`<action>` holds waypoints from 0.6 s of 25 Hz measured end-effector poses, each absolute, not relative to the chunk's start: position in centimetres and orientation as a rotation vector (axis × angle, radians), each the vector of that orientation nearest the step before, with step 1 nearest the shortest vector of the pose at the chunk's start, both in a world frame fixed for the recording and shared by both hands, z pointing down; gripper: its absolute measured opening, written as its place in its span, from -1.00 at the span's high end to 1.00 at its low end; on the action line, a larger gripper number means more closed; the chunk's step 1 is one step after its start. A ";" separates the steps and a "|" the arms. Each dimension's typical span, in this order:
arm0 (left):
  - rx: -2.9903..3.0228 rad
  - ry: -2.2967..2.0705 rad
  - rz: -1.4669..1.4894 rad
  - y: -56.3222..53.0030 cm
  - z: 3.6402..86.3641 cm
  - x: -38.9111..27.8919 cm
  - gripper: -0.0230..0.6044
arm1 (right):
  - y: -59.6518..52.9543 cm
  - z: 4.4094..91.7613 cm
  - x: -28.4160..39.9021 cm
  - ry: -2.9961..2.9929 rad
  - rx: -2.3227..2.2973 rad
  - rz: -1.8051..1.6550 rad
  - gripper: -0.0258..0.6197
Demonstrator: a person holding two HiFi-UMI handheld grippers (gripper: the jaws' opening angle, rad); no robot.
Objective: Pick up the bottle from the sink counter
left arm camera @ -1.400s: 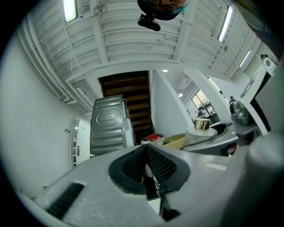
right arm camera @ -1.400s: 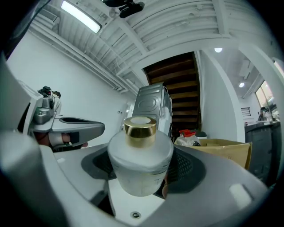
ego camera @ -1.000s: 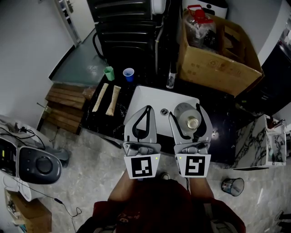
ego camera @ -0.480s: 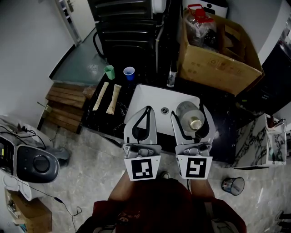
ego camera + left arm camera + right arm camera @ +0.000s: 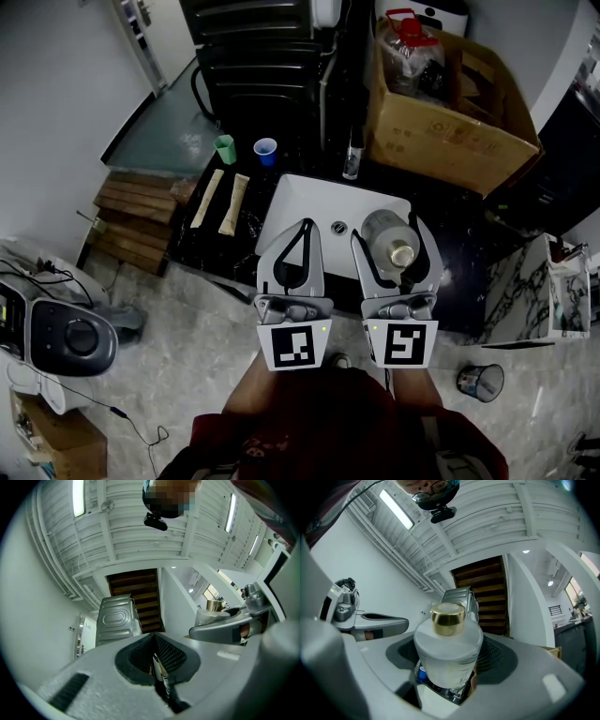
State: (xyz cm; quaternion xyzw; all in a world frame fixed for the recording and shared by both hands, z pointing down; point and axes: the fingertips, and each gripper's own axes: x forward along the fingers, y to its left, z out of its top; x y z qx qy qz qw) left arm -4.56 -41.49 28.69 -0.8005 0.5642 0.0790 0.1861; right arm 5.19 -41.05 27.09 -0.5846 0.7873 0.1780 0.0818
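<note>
Right now the right tool (image 5: 392,231) is pinching the bottle (image 5: 384,232). Its two jaws are spread wide and press on the bottle's round sides, one on each side. The bottle is pale and see-through, and it has a shiny gold cap (image 5: 401,253) on top. In the right gripper view the bottle fills the gap between the jaws, with the cap pointing up. Part of a white sink and a bit of blue show below it, so the bottle is up in the air and not on the tabletop.

From the head view, the bottle shows over the right edge of the white sink (image 5: 300,202). The sink sits in a black tabletop (image 5: 455,239).

The left tool (image 5: 305,227) is just beside the right one, over the middle of the sink. Its jaws are pressed together and nothing is between them.

On the left part of the tabletop lie two long packets (image 5: 207,200), side by side. Behind them stand a green cup (image 5: 225,150) and a blue cup (image 5: 266,152), close to each other. A big cardboard box (image 5: 450,122) sits at the back right, well apart from the cups.

Both tools have a white cube with black squares at the near end.
</note>
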 end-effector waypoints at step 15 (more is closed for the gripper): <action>-2.260 1.599 0.219 -41.6 29.0 -4.4 0.92 | -41.3 28.7 5.5 2.412 -1.771 0.518 -0.12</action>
